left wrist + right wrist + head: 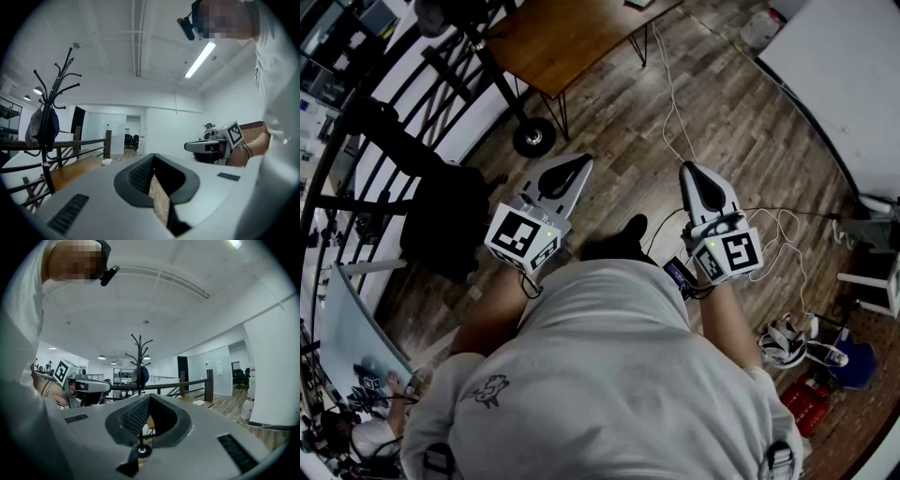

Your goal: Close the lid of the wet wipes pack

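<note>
Since no wipes pack shows ahead of my left gripper (579, 161) or right gripper (687, 171), both level, pressed together and empty, I should find the pack first, then push its lid down squarely

Head view steeply down, gripper views level

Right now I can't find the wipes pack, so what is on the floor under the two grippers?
Wood floor, a white cable and a dark shoe; no pack shows. The person's torso covers the nearer floor.
</note>
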`<move>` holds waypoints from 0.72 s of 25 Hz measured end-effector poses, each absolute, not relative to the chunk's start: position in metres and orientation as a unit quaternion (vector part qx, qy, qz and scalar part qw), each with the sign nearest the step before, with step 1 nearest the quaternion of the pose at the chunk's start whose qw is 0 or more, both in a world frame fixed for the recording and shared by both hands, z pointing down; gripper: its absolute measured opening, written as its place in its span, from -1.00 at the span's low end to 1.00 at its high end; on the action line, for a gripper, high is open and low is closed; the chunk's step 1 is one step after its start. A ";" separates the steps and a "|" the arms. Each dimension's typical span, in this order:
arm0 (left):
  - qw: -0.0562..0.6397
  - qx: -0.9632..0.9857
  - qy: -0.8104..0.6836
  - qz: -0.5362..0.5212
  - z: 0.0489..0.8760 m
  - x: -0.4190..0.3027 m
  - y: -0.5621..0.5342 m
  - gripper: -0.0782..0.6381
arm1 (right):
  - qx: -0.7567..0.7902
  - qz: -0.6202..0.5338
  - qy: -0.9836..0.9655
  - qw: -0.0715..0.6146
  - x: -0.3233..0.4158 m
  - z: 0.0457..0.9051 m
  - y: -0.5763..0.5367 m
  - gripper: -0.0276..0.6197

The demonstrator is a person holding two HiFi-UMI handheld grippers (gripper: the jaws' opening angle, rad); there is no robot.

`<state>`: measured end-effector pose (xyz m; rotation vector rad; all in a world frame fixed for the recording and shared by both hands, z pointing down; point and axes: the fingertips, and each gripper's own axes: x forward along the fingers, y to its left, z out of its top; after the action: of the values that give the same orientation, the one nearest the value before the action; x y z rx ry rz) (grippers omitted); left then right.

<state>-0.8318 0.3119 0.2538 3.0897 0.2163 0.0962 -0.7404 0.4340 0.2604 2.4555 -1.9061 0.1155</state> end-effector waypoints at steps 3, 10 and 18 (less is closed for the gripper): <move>0.021 0.997 0.069 0.029 0.252 -0.830 0.311 -0.74 | 0.789 0.038 -0.613 0.013 -0.738 0.259 0.434 -0.82; 0.021 0.997 0.069 0.032 0.252 -0.814 0.309 -0.74 | 0.789 0.036 -0.614 0.015 -0.722 0.257 0.434 -0.82; 0.028 0.997 0.068 0.038 0.262 -0.767 0.304 -0.74 | 0.783 0.036 -0.621 0.017 -0.676 0.264 0.428 -0.82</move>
<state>-0.7669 0.3040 0.2616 3.0758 0.2106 0.1170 -0.6760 0.4284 0.2643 2.4347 -1.9293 0.1134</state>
